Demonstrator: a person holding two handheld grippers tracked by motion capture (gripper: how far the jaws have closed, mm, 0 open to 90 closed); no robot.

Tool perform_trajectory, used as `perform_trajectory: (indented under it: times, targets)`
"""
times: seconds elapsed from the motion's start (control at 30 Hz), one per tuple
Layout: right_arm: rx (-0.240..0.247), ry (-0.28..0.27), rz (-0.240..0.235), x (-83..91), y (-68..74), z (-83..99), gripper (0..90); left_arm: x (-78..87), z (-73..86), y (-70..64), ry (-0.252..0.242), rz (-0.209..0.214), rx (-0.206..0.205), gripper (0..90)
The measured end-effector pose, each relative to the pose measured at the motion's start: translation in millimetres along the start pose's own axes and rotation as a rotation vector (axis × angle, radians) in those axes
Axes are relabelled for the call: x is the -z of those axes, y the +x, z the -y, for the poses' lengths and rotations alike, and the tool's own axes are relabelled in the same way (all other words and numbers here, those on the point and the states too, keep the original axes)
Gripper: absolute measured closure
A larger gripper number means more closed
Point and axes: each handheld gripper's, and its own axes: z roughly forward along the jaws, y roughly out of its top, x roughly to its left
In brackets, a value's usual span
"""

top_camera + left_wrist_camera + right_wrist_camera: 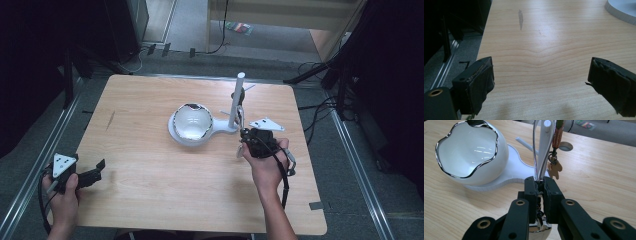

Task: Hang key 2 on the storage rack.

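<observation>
A white stand (220,131) in mid-table carries a glossy white bowl (192,121) with a wavy silver rim and an upright white post (236,100). My right gripper (245,134) is just in front of the post, shut on a keychain (241,117). In the right gripper view the jaws (539,182) pinch its thin silver loop (535,152), which rises alongside the post (546,140). A braided strap (557,135) and a small gingerbread charm (554,169) hang beside it. The bowl (471,152) is to the left. My left gripper (100,167) rests open and empty near the front left table edge.
A short white peg (526,143) sticks out sideways from the post. A small round disc (565,146) lies on the table behind the stand. In the left gripper view, bare wood stretches between the open jaws (540,72), with the stand's base (621,10) far right and the table's left edge close.
</observation>
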Motion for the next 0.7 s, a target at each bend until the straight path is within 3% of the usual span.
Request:
perform_trajectory:
  times: [0.7]
  targets:
    - [0.004,0.032,0.024,-24.9,-1.5,0.0,82.9,-0.3,-0.2,0.1,0.003,0.002,0.000,7.0]
